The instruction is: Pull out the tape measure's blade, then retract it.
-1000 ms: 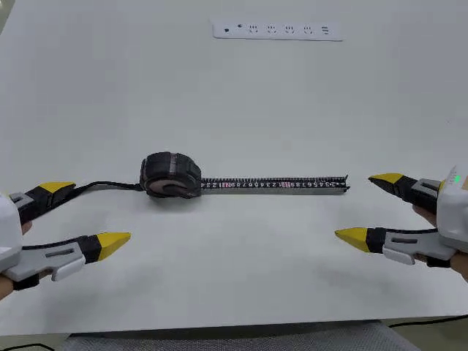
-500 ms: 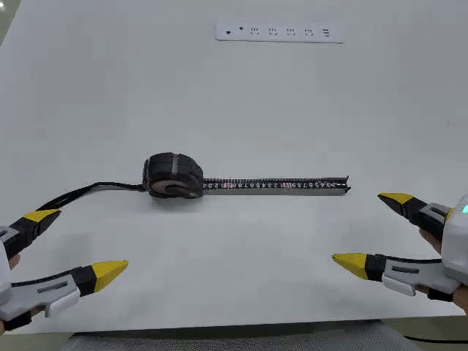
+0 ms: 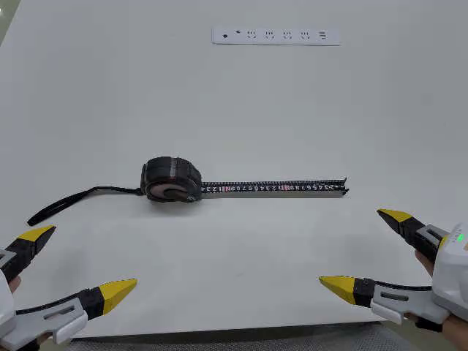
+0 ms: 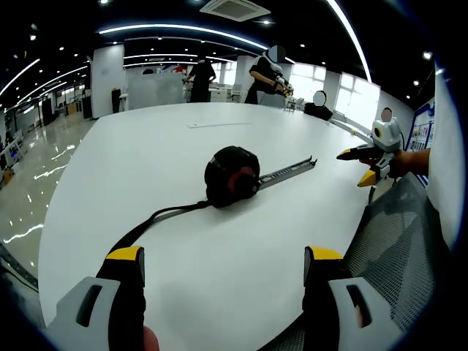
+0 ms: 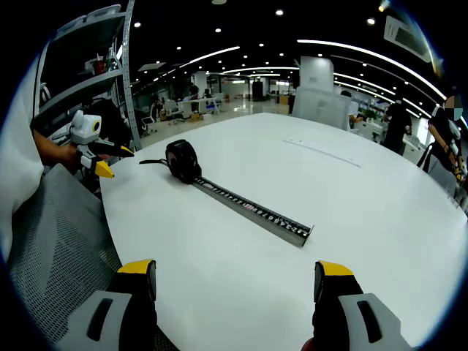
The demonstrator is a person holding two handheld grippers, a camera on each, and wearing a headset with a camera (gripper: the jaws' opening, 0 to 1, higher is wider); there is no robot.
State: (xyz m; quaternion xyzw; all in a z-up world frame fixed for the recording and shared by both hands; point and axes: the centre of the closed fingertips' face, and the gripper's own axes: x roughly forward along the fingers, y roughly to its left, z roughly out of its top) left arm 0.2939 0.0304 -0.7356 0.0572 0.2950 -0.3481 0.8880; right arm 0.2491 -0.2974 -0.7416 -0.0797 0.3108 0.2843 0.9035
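Left claw [image 3: 80, 262] gapes wide and empty above the table's [image 3: 234, 110] near edge. Right claw [image 3: 362, 248] does likewise, jaws far apart, holding nothing. Bare table separates both from the tape [image 3: 171, 179] mid-table. Its blade [image 3: 274, 188] lies drawn out flat toward the right claw, its strap [image 3: 73, 201] trailing toward the left. A power strip [image 3: 276, 35] lies near the far edge. The left claw view takes in people [image 4: 259, 80] beyond the table; the right claw view, shelving [image 5: 77, 84].
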